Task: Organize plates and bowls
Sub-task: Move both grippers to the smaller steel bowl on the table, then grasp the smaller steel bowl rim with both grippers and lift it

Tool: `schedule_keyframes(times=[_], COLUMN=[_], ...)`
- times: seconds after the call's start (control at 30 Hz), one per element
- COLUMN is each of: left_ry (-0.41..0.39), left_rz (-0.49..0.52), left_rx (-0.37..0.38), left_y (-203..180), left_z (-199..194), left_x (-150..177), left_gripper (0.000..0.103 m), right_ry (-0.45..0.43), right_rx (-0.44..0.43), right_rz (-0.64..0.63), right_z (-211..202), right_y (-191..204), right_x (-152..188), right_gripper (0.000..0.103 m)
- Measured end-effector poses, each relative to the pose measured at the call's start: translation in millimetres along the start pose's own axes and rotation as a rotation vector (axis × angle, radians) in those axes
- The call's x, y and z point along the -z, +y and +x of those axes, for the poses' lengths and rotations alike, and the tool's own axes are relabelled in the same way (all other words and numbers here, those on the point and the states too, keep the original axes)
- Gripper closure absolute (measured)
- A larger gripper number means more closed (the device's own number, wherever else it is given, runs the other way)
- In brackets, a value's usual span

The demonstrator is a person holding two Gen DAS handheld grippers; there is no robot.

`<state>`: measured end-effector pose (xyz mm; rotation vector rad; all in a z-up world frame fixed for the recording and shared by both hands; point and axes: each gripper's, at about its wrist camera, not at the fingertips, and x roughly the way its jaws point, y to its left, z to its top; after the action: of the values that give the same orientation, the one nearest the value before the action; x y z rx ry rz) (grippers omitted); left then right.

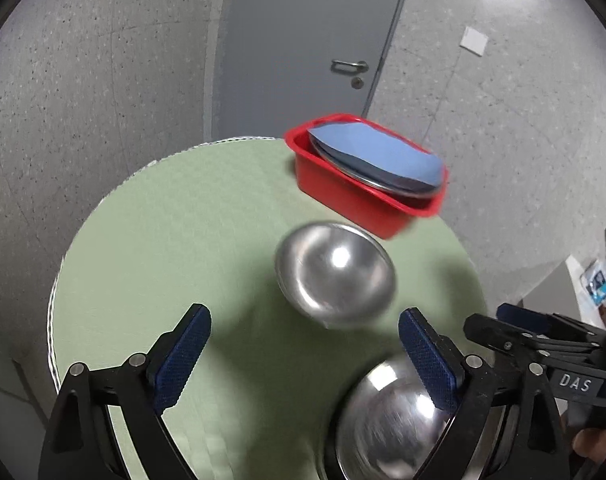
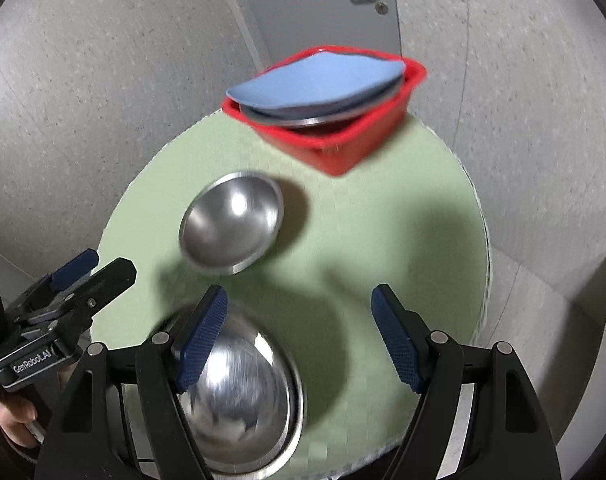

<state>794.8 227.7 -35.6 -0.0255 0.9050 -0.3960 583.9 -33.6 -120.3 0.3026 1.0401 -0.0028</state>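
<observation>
With both the left gripper (image 1: 305, 354) and right gripper (image 2: 299, 336) released and empty, the near shiny steel bowl (image 2: 243, 400) at lower frame overhangs the round green tabletop (image 2: 383, 240) and could be knocked off.

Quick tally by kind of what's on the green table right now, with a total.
Steel bowls: 2, one mid-table, one at the near edge
Red tub: 1
Blue plates: at least 1 visible in the tub
Steel plate under them: 1
Total: 5 at least
</observation>
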Motion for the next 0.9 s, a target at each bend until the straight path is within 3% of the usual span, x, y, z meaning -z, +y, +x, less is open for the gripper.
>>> schedule_keyframes(times=[0.23,0.43,0.5,0.7,0.9], left_ry=[0.096,0.182,0.214,0.267,0.268], left_rz=[-0.02,-0.038,-0.022,0.013,0.022], left_rx=[0.0,0.013,0.01,0.025,0.036], left_y=[8.9,16.7,14.8,13.9,11.7], left_z=[61.7,106.4,118.9,140.0,148.8], left_x=[-27.2,-36.3,-38.6,-39.2,-45.0], left_gripper=[0.013,0.03,0.043,0.071,0.088], right_ry=[0.076,0.16,0.176,0.226,0.261], right_rx=[0.013,0.011,0.005,-0.041,-0.052], right_rz=[-0.021,-0.005,-0.006,-0.011,-0.035], right_z=[52.0,91.1,98.7,113.4,122.4], right_y=[6.9,2.6,1.8,5.6,9.5], right_x=[-31.8,-42.2,-44.0,-43.9,-43.4], right_gripper=[0.027,0.032,0.034,0.054,0.073])
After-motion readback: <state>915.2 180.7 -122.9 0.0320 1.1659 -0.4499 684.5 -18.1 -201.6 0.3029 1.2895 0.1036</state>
